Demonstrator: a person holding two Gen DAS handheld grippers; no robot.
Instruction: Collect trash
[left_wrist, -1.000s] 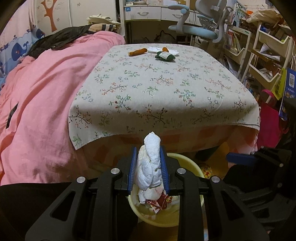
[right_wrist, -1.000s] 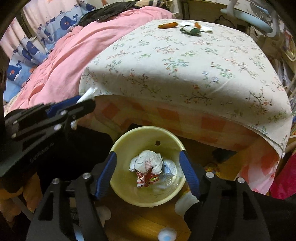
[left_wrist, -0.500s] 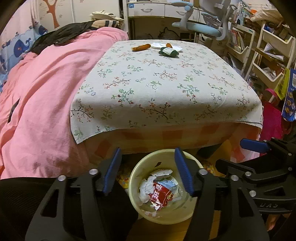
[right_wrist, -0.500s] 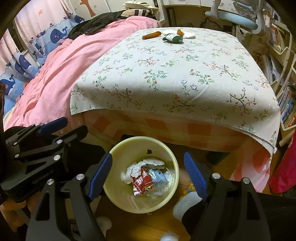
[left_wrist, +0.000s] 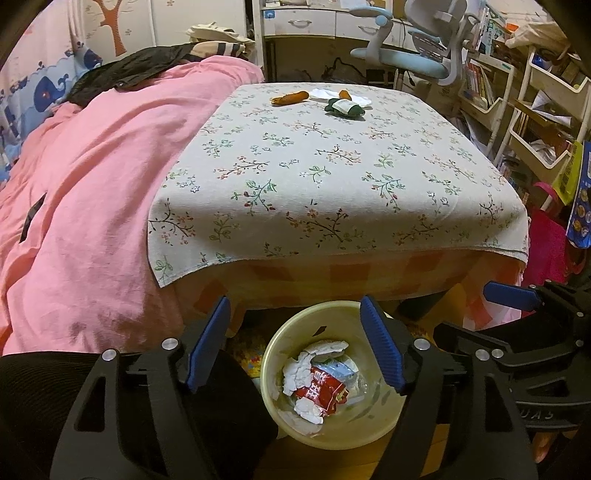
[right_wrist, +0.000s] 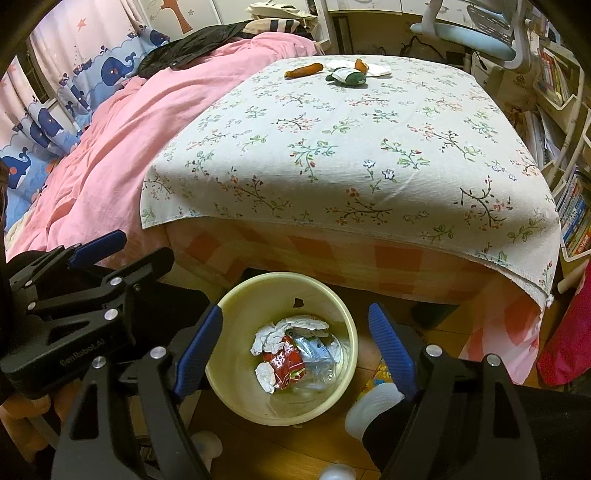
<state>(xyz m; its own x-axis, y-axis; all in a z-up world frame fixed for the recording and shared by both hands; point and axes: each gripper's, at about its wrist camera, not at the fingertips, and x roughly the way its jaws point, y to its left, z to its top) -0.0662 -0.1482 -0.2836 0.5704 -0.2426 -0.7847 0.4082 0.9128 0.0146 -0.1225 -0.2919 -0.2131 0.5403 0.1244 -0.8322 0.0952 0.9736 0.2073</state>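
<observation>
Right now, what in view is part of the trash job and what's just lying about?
Job:
- yellow bin
- crumpled tissue and red wrapper in it
- orange wrapper, white paper, green packet on the table's far edge

Lying about:
- pink quilt
- desk chair
- bookshelves

"GenRobot.AI" in grey letters on the black body of the left gripper, at 9 o'clock in the right wrist view. Red snack wrapper in the yellow bin carries large white characters, not legible. Book spines on shelf at 3 o'clock: too small to read.
</observation>
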